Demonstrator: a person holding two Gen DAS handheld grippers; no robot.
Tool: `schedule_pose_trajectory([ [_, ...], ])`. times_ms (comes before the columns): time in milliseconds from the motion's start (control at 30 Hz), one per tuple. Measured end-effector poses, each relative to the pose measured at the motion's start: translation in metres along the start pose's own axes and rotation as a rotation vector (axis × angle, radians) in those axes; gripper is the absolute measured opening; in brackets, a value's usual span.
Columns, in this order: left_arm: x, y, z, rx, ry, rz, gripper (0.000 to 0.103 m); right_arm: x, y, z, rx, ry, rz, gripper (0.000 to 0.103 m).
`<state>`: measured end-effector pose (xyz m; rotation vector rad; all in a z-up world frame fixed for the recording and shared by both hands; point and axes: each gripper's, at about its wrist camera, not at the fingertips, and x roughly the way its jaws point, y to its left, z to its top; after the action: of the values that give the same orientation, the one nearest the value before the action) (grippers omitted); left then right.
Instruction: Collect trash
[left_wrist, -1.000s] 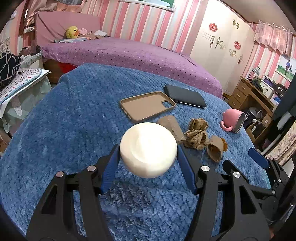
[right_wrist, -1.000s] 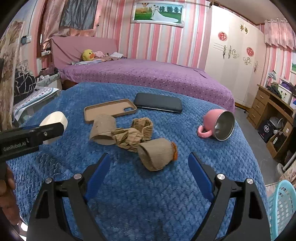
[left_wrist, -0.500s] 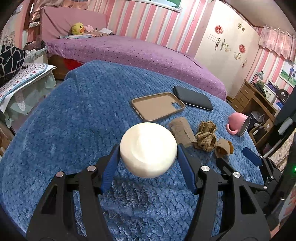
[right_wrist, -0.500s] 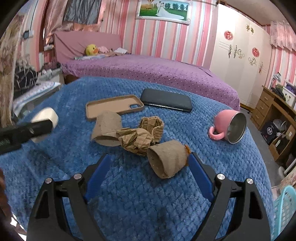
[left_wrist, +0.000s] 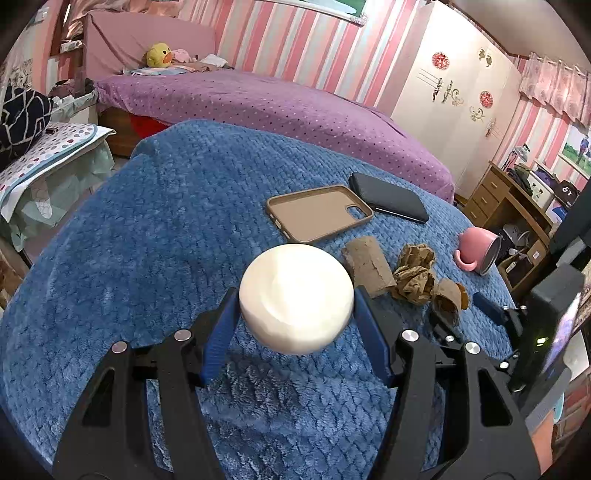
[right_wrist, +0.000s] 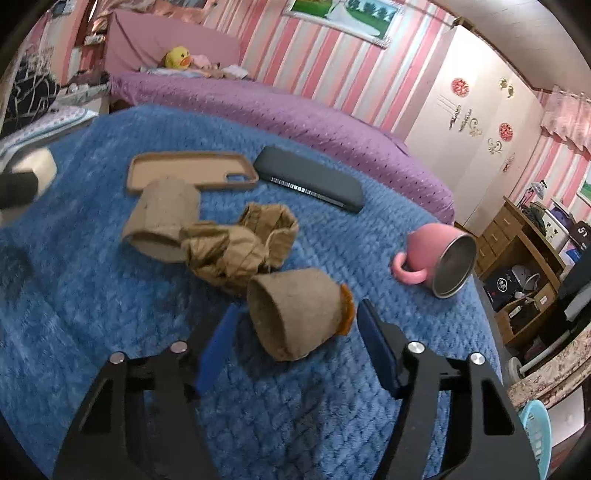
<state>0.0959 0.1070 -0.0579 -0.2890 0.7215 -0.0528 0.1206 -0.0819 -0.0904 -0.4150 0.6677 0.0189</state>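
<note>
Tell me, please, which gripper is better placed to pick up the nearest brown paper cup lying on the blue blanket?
Right. The right gripper already straddles the brown paper cup, its jaws closing around it. The left gripper is clamped on a white round object, so it is occupied.

You see a fluffy, quilted blue blanket (right_wrist: 110, 295) under rough brown cardboard tubes (right_wrist: 295, 317) and crumpled paper (right_wrist: 225, 258). The pink mug (right_wrist: 432, 254) shows a brushed metal inside; the white round object (left_wrist: 295, 297) looks smooth and matt.
</note>
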Motion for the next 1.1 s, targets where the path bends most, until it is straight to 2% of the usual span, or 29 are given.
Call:
schedule_pose_trajectory([
  [133,0.001,-0.005,-0.001,0.013,0.002,-0.001,0.061,0.008,0.008,0.003,-0.048,0.008,-0.045,0.062],
  [167,0.001,-0.006,-0.001,0.017,0.003,0.000,0.061,0.010,0.010,0.003,-0.065,0.011,-0.057,0.058],
  [200,0.001,-0.007,-0.002,0.020,0.003,0.001,0.061,0.012,0.013,0.003,-0.084,0.018,-0.070,0.046],
  [333,0.002,-0.009,-0.001,0.021,0.001,0.006,0.061,0.000,0.005,0.004,-0.051,-0.014,-0.058,0.032],
  [367,0.001,-0.009,-0.002,0.020,0.000,0.006,0.061,-0.006,-0.002,0.005,-0.019,-0.028,-0.035,0.031],
  [500,0.001,-0.015,-0.002,0.028,-0.005,0.006,0.061,-0.045,-0.057,0.006,0.277,-0.111,0.225,0.030],
  [567,0.000,-0.018,-0.001,0.029,-0.008,0.004,0.061,-0.054,-0.081,-0.001,0.382,-0.128,0.319,0.030],
  [700,0.000,-0.025,-0.002,0.042,-0.011,0.001,0.061,-0.062,-0.101,-0.010,0.446,-0.141,0.342,0.030],
  [867,-0.006,-0.038,-0.005,0.071,-0.021,-0.004,0.061,-0.070,-0.124,-0.016,0.523,-0.186,0.434,0.030],
  [933,-0.008,-0.040,-0.005,0.075,-0.027,-0.006,0.061,-0.073,-0.134,-0.020,0.575,-0.207,0.517,0.030],
  [1100,-0.014,-0.048,-0.008,0.092,-0.038,-0.009,0.061,-0.071,-0.148,-0.027,0.644,-0.222,0.617,0.030],
])
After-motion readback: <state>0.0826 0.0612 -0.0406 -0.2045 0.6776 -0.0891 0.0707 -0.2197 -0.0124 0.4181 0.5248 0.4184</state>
